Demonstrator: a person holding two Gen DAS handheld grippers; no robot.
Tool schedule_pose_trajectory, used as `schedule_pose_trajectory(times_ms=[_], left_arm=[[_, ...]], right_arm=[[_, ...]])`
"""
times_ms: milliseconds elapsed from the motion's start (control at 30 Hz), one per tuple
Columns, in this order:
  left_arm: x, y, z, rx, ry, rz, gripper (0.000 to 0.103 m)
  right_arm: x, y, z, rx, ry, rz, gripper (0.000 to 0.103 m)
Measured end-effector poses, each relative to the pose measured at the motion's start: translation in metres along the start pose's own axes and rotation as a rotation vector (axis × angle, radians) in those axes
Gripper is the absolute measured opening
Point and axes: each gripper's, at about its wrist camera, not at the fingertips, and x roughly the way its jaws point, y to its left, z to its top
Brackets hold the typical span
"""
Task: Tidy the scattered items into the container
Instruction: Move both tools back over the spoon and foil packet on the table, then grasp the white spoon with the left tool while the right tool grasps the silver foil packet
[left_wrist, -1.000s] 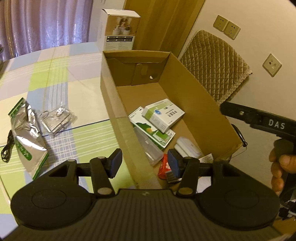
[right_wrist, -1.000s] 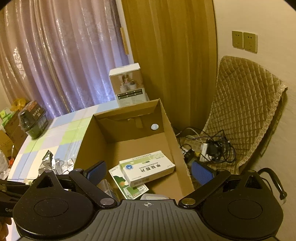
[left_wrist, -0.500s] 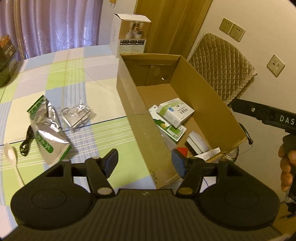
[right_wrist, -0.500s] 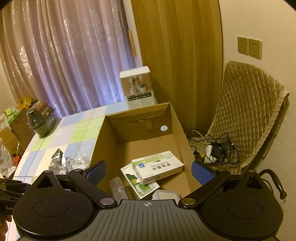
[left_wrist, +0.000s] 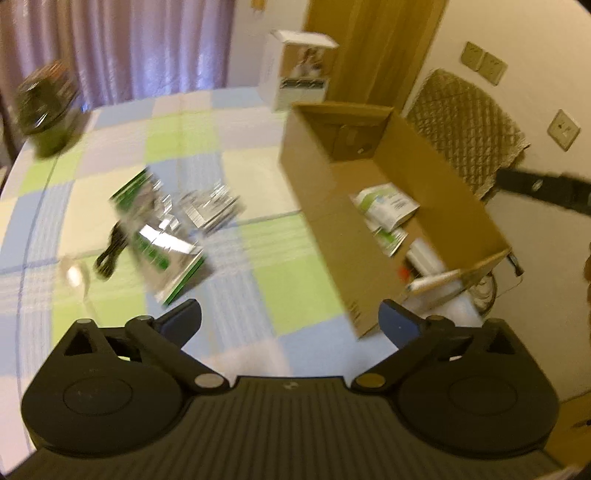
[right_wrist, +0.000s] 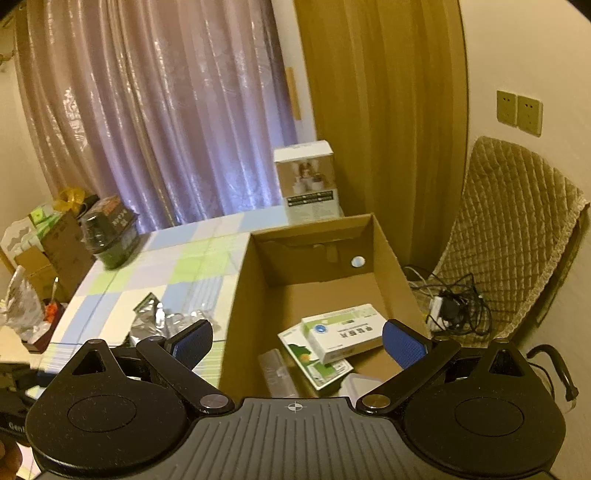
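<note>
Left gripper (left_wrist: 290, 321) jaws wide over bare tablecloth (left_wrist: 258, 280), right gripper (right_wrist: 297, 343) jaws wide above cardboard box (right_wrist: 236, 295) rim

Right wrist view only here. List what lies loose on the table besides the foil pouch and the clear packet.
Observer: A black cable lies coiled just left of the pouch.
Operator: Report anything else near it.
Observer: What looks like a pale spoon, blurred, lies left of the cable.
Operator: Give the left tool's state.
Observer: The left tool is open and holds nothing.
</note>
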Motion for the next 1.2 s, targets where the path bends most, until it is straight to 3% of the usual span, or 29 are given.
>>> schedule_pose_trajectory(times_ms=[367, 700, 967, 1200], left_arm=[[-0.036, 0.093, -0.06, -0.19, 0.04, 0.138, 0.102], [-0.047, 0.14, -0.072, -0.248, 0.032, 0.186, 0.102], [-0.025, 0.17, -0.072, -0.235, 0.038, 0.236, 0.1], [0.014, 0.198, -0.062, -0.258, 0.027, 0.246, 0.089]], right_arm=[[-0.002, 0.05, -0.002, -0.035, 0.013, 0.095, 0.103], [0.017, 0.112, 0.001, -0.113, 0.038, 0.203, 0.103], [0.063, 0.154, -0.02, -0.193, 0.123, 0.268, 0.103], [0.133, 0.177, -0.044, -0.277, 0.211, 0.25, 0.103]])
